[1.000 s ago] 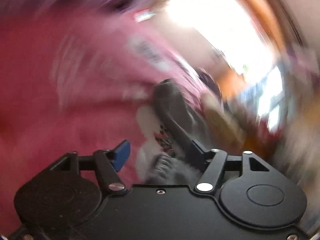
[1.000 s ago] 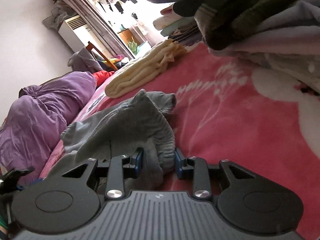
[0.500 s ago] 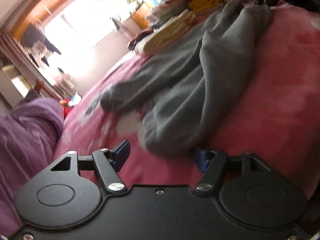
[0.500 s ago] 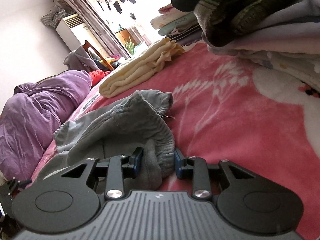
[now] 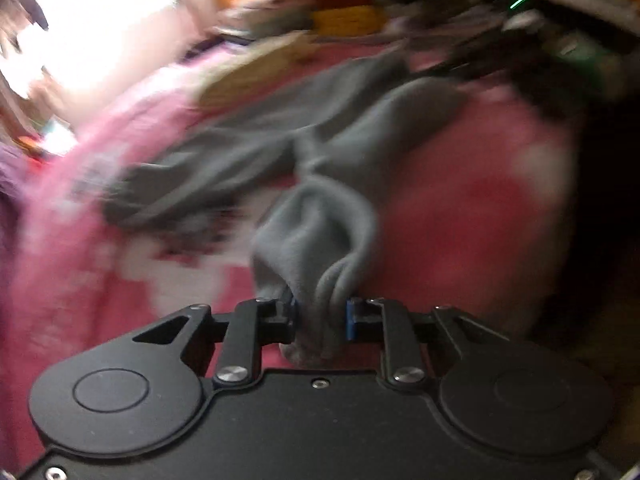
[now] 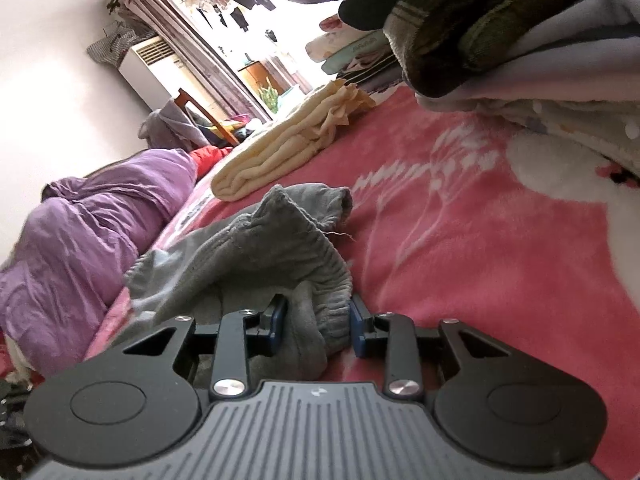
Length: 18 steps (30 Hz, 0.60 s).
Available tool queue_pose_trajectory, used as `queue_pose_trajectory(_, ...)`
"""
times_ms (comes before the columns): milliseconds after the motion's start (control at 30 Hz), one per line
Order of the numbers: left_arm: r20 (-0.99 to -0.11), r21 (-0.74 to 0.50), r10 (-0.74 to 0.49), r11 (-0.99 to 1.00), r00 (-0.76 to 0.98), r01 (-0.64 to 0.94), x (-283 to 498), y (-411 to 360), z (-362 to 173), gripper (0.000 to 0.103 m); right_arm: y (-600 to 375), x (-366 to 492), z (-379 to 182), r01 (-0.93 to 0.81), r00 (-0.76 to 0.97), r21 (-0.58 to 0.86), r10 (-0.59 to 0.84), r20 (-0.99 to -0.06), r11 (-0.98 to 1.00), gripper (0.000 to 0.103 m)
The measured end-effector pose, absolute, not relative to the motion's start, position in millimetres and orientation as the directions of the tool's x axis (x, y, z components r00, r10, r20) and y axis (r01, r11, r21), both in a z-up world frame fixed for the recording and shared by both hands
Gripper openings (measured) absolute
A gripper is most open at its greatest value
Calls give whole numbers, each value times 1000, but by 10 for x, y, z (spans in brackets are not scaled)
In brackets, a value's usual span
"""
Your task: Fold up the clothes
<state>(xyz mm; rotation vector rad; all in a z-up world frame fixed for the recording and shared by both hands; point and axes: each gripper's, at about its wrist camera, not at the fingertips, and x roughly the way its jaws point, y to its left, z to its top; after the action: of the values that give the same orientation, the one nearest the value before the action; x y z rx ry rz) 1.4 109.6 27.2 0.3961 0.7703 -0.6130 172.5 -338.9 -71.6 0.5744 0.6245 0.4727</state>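
Grey sweatpants (image 5: 280,148) lie stretched across a pink blanket (image 5: 460,208). In the blurred left wrist view, my left gripper (image 5: 320,318) is shut on a bunched leg cuff (image 5: 316,240) of the pants, lifted off the blanket. In the right wrist view the grey sweatpants (image 6: 256,248) lie crumpled on the pink blanket (image 6: 480,248). Here my right gripper (image 6: 316,326) is shut on their gathered waistband (image 6: 320,300), low against the blanket.
A folded cream garment (image 6: 288,148) lies beyond the pants. A tall pile of clothes (image 6: 500,32) overhangs the right side. A purple duvet (image 6: 80,232) bulges at the left. An air conditioner (image 6: 148,68) and a wooden chair (image 6: 204,116) stand by the far wall.
My left gripper was open beside the leg cuff half a second ago; now it is shut on it and has lifted it. The right gripper has kept its hold, nearly still.
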Motion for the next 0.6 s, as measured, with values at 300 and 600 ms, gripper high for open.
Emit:
queue_pose_trajectory(300, -771, -453, -469, 879, 431, 147, 1146, 2378, 475, 26, -3484, 1729, -718, -241, 693, 665, 605, -393, 707, 32)
queue_pose_trajectory(600, -638, -599, -239, 751, 732, -277, 770, 2740, -393, 58, -3524, 1765, -740, -229, 672, 694, 626, -394, 683, 35)
